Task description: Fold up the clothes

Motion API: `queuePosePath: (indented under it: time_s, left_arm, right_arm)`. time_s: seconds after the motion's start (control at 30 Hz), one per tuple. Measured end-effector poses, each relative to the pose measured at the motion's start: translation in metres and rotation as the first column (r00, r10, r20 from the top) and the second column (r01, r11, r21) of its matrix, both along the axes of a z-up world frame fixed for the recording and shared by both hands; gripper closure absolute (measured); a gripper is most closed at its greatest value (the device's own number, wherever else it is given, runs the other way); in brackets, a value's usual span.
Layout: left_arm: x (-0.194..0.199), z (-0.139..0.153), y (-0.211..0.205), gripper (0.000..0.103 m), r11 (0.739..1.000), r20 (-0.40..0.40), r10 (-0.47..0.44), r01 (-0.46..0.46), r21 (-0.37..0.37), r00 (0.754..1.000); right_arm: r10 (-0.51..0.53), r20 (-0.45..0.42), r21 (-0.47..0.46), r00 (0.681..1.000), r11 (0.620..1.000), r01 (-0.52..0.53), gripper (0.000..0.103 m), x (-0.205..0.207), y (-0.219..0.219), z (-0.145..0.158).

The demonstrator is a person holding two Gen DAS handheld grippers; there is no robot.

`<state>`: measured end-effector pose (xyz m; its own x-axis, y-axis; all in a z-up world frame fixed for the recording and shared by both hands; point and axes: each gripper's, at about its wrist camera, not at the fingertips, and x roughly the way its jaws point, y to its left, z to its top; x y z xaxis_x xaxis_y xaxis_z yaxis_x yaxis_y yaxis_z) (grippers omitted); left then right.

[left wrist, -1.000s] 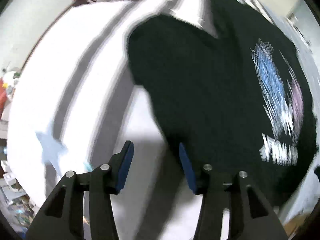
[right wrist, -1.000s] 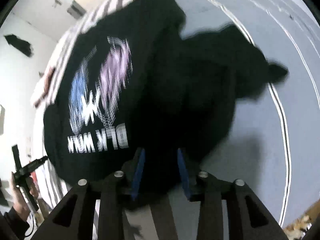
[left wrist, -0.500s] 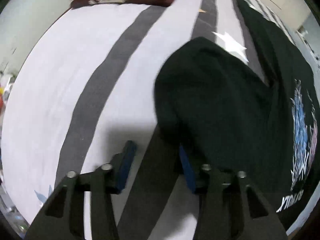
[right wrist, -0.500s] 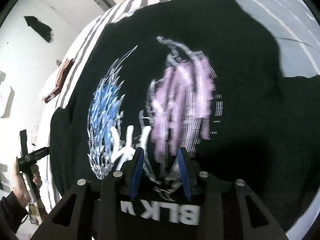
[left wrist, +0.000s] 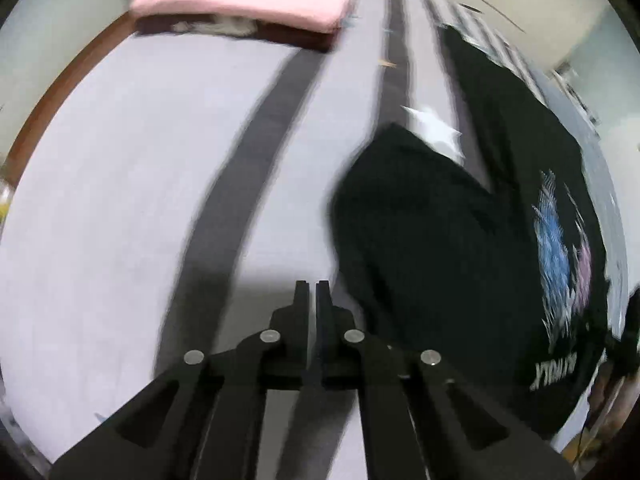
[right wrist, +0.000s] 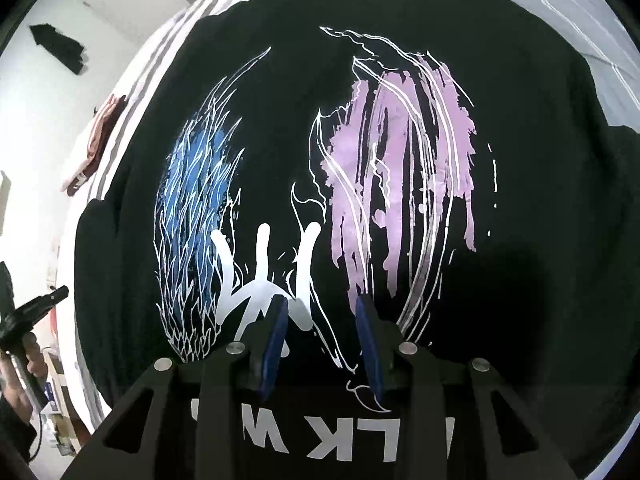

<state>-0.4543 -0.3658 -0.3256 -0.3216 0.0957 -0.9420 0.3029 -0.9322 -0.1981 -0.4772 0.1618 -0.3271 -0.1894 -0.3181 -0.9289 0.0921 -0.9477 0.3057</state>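
A black T-shirt (right wrist: pixel 288 112) with a blue and pink print lies spread flat on the striped bed sheet (left wrist: pixel 120 160). In the left wrist view it (left wrist: pixel 440 240) lies to the right, one sleeve sticking out toward the gripper. My left gripper (left wrist: pixel 311 288) is shut and empty, over bare sheet just left of that sleeve. My right gripper (right wrist: pixel 320 308) is open and hovers over the print near the white lettering, holding nothing. The left gripper also shows at the left edge of the right wrist view (right wrist: pixel 32 312).
A folded pink garment (left wrist: pixel 244 0) lies on a dark one (left wrist: pixel 280 36) at the far end of the bed. The bed's wooden edge (left wrist: pixel 52 96) runs along the left. A white wall (right wrist: pixel 48 120) lies beyond the bed.
My left gripper has shut and drawn back a little from the sleeve. My right gripper moved over the shirt's print and steadied there, staying open. The shirt now lies flat.
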Motion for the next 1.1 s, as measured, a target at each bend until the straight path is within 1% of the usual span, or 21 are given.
queuePosePath:
  time_s: [0.03, 0.1, 0.2, 0.23, 0.3, 0.4, 0.53, 0.57, 0.6, 0.63, 0.67, 0.7, 0.77, 0.9, 0.93, 1.0, 1.03, 1.1]
  left_arm:
    - [0.002, -0.005, 0.011, 0.093, 1.0, 0.003, -0.019, 0.019, 0.009, 1.0]
    - [-0.005, -0.013, 0.017, 0.087, 0.999, 0.013, -0.041, 0.041, 0.022, 0.999]
    - [-0.014, -0.027, 0.019, 0.084, 0.999, 0.045, -0.028, 0.027, 0.031, 0.999]
    - [-0.016, -0.03, 0.017, 0.082, 1.0, 0.052, -0.021, 0.02, 0.023, 0.998]
    - [-0.019, -0.035, 0.014, 0.077, 1.0, 0.057, -0.013, 0.012, 0.021, 0.998]
    - [-0.026, -0.04, 0.013, 0.073, 1.0, 0.055, -0.017, 0.017, 0.004, 0.998]
    - [-0.039, -0.046, 0.015, 0.073, 0.999, 0.066, -0.016, 0.019, -0.044, 0.998]
    - [-0.043, -0.047, 0.015, 0.078, 0.999, 0.069, -0.02, 0.023, -0.049, 0.997]
    - [-0.046, -0.047, 0.013, 0.094, 0.999, 0.067, -0.022, 0.025, -0.043, 0.997]
    - [-0.049, -0.047, 0.01, 0.1, 0.999, 0.067, -0.021, 0.023, -0.035, 0.998]
    - [-0.052, -0.046, 0.006, 0.1, 0.999, 0.069, -0.015, 0.017, -0.03, 0.997]
    - [-0.054, -0.044, 0.003, 0.1, 0.999, 0.071, -0.01, 0.013, -0.041, 0.997]
    - [-0.058, -0.037, -0.008, 0.101, 0.995, 0.072, -0.006, 0.013, -0.098, 0.997]
    - [-0.066, -0.022, -0.058, 0.101, 0.988, 0.066, 0.043, -0.032, -0.149, 0.997]
    - [-0.073, -0.021, -0.07, 0.101, 0.987, 0.069, 0.057, -0.046, -0.151, 0.996]
    - [-0.102, -0.023, -0.084, 0.101, 0.991, 0.081, 0.073, -0.063, -0.12, 0.994]
    - [-0.108, -0.025, -0.087, 0.101, 0.993, 0.086, 0.059, -0.049, -0.112, 0.995]
    - [-0.12, -0.03, -0.084, 0.101, 0.99, 0.113, 0.009, 0.007, -0.14, 0.994]
  right_arm:
    - [-0.002, -0.002, 0.003, 1.0, 1.0, 0.002, 0.071, 0.0, 0.0, 0.001]
    - [-0.008, -0.004, 0.008, 1.0, 1.0, 0.008, 0.071, 0.0, 0.0, 0.002]
    - [-0.013, -0.002, 0.002, 1.0, 1.0, 0.013, 0.071, 0.001, -0.001, 0.003]
    - [-0.011, -0.002, 0.002, 1.0, 1.0, 0.011, 0.071, 0.002, -0.001, 0.004]
    - [-0.007, -0.001, 0.002, 1.0, 1.0, 0.007, 0.071, 0.003, -0.002, 0.004]
    - [-0.001, -0.001, 0.002, 1.0, 1.0, 0.001, 0.071, 0.005, -0.003, 0.004]
    - [-0.002, -0.001, -0.001, 1.0, 1.0, 0.002, 0.071, 0.005, -0.003, 0.003]
    - [-0.003, -0.001, -0.001, 1.0, 1.0, 0.003, 0.071, 0.005, -0.003, 0.003]
    - [-0.003, -0.001, -0.001, 1.0, 1.0, 0.003, 0.071, 0.005, -0.003, 0.003]
    - [-0.002, -0.001, -0.001, 1.0, 1.0, 0.002, 0.071, 0.005, -0.004, 0.004]
    - [-0.001, -0.001, 0.0, 1.0, 1.0, 0.001, 0.071, 0.006, -0.004, 0.004]
    - [0.004, -0.001, 0.003, 1.0, 1.0, -0.004, 0.071, 0.006, -0.004, 0.004]
    - [0.013, 0.0, 0.011, 1.0, 1.0, -0.013, 0.071, 0.005, -0.006, 0.003]
    - [0.023, 0.003, 0.024, 1.0, 0.999, -0.023, 0.071, 0.004, -0.008, 0.0]
    - [0.021, 0.004, 0.023, 1.0, 1.0, -0.021, 0.071, 0.004, -0.008, 0.0]
    - [0.02, 0.004, 0.022, 1.0, 1.0, -0.02, 0.071, 0.004, -0.008, -0.001]
    - [0.02, 0.004, 0.023, 1.0, 1.0, -0.02, 0.071, 0.005, -0.008, -0.002]
    - [0.018, 0.005, 0.02, 1.0, 1.0, -0.018, 0.071, 0.005, -0.007, -0.003]
